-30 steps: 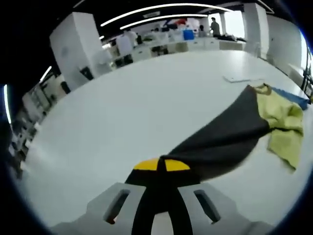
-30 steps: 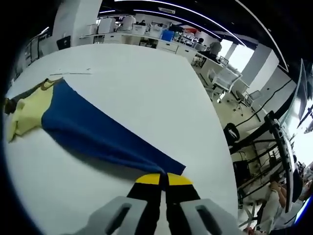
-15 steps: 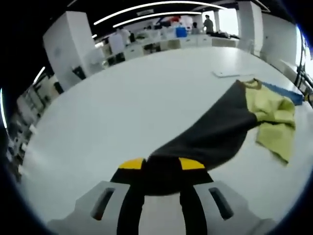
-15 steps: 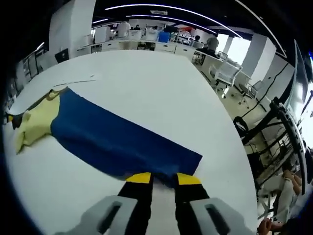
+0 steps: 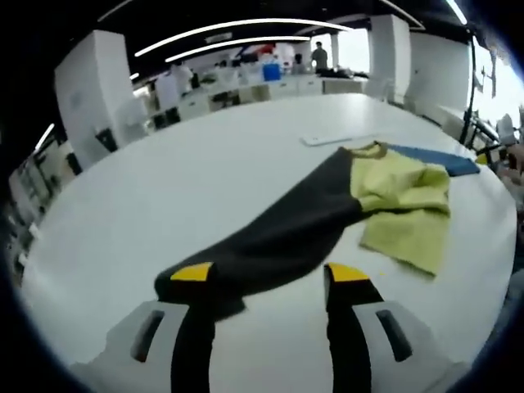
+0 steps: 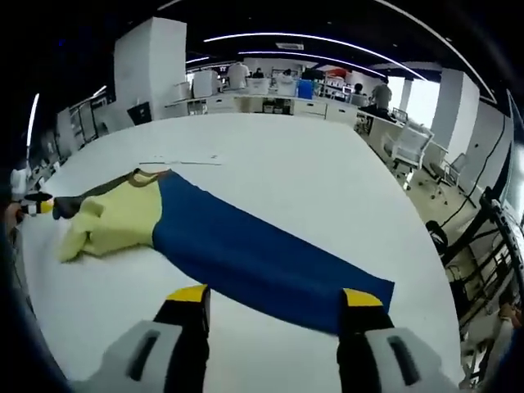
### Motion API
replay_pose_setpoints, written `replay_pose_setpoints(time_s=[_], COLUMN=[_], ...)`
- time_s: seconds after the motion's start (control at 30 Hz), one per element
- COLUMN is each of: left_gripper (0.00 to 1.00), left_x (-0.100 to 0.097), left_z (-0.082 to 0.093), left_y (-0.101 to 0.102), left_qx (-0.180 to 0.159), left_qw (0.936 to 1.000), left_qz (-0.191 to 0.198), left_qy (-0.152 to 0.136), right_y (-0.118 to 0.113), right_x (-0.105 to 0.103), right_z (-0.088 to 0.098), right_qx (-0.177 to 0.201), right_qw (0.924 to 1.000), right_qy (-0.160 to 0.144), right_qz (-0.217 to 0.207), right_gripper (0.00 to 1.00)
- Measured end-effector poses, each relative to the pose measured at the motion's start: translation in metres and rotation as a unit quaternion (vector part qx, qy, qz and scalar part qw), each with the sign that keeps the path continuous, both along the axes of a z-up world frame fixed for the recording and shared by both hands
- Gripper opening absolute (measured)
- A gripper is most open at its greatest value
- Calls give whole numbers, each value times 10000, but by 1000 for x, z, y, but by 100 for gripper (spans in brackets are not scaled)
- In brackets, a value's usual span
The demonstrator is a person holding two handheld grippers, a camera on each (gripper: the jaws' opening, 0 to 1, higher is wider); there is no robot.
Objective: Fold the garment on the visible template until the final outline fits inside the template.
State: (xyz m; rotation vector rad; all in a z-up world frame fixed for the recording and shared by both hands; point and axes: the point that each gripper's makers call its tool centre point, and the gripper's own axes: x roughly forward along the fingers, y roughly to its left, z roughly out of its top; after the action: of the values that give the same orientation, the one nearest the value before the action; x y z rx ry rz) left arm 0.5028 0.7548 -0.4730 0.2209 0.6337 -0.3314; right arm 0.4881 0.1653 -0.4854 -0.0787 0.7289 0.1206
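- The garment (image 5: 344, 205) lies spread on the table (image 5: 164, 196), one sleeve (image 5: 262, 241) reaching toward the left gripper (image 5: 266, 274).
- That sleeve's end lies between the parted jaws, nearer the left one.
- The other sleeve (image 6: 262, 258) ends just before the right gripper (image 6: 274, 299), whose jaws stand apart.
- A flat sheet (image 5: 336, 139) lies behind the garment.

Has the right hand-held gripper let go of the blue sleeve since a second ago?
Yes. The right hand-held gripper now stands open, its jaws spread apart, with the blue sleeve lying flat on the white table.
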Motion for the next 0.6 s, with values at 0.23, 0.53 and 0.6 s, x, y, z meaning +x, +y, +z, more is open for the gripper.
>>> replay_pose_setpoints(time_s=[0.23,0.53,0.6], left_gripper=[56,54,54], left_x=[-17,-29,-33], left_z=[4,8,11], left_y=[-48,-99,-111], left_qx=[-117,-379,-480], left_qw=[9984,9931,9916], left_qz=[-517,-1084,-1164], left_qy=[-183,-247,-295], right_y=[51,112,124], right_x=[1,-4,-5], right_z=[1,1,-2], right_qx=[469,873,905], right_qw=[9982,9935,9922], right_qy=[-81,-181,-167], right_qz=[356,704,844], right_gripper=[69,67,66])
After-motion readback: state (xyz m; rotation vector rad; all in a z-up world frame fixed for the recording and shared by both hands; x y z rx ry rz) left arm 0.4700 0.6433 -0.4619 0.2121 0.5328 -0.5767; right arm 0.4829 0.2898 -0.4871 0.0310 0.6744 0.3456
